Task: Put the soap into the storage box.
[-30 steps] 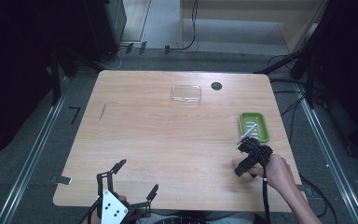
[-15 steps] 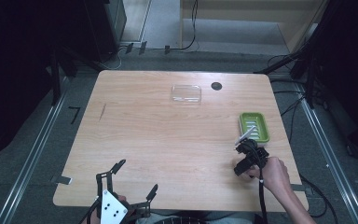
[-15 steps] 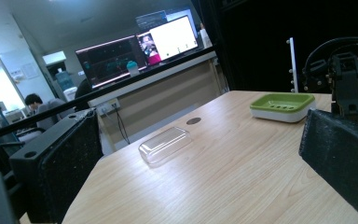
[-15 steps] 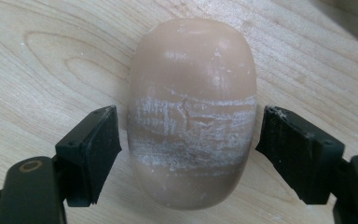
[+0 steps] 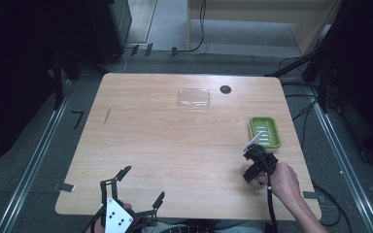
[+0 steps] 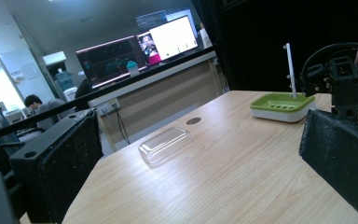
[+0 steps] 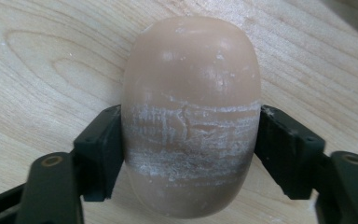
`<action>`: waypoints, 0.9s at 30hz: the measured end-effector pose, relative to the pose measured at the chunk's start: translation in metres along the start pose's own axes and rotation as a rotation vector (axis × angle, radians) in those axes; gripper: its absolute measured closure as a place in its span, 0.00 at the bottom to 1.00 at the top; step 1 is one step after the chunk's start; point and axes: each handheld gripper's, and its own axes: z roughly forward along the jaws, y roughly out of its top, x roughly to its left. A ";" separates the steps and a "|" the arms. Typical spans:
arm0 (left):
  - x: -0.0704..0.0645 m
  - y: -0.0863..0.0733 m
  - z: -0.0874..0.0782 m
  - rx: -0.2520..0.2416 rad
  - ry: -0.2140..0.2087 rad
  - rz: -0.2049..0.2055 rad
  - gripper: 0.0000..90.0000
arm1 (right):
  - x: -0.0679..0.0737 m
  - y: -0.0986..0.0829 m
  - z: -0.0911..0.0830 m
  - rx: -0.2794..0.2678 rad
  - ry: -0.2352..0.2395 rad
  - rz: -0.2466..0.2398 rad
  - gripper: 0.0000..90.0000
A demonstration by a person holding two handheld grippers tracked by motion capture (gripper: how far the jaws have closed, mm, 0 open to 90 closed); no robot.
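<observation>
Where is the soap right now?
The soap sits between the right gripper jaws, near the table's right edge, just in front of the green dish.

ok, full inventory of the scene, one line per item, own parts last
light wooden table: 1, pale wood, middle of the high view
clear plastic lid: 1, transparent, far side of the table
small dark round disc: 1, black, just right of the lid
green soap dish: 1, green, right edge of the table
tan oval soap bar: 1, tan with white scuffs, clamped between the right gripper's jaws
left gripper: 1, black, near edge, jaws apart
right gripper: 1, black, near the dish
hand: 1, holding the right gripper
</observation>
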 end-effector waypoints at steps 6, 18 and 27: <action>0.000 0.000 0.000 0.000 0.000 0.000 0.00 | 0.000 0.000 0.000 0.004 0.008 0.005 0.36; 0.000 0.000 -0.001 0.000 0.001 0.003 0.00 | -0.001 -0.002 0.000 -0.006 0.019 0.007 0.37; 0.000 0.000 0.000 -0.001 0.000 0.003 0.00 | -0.002 -0.001 -0.005 -0.003 0.014 -0.020 0.37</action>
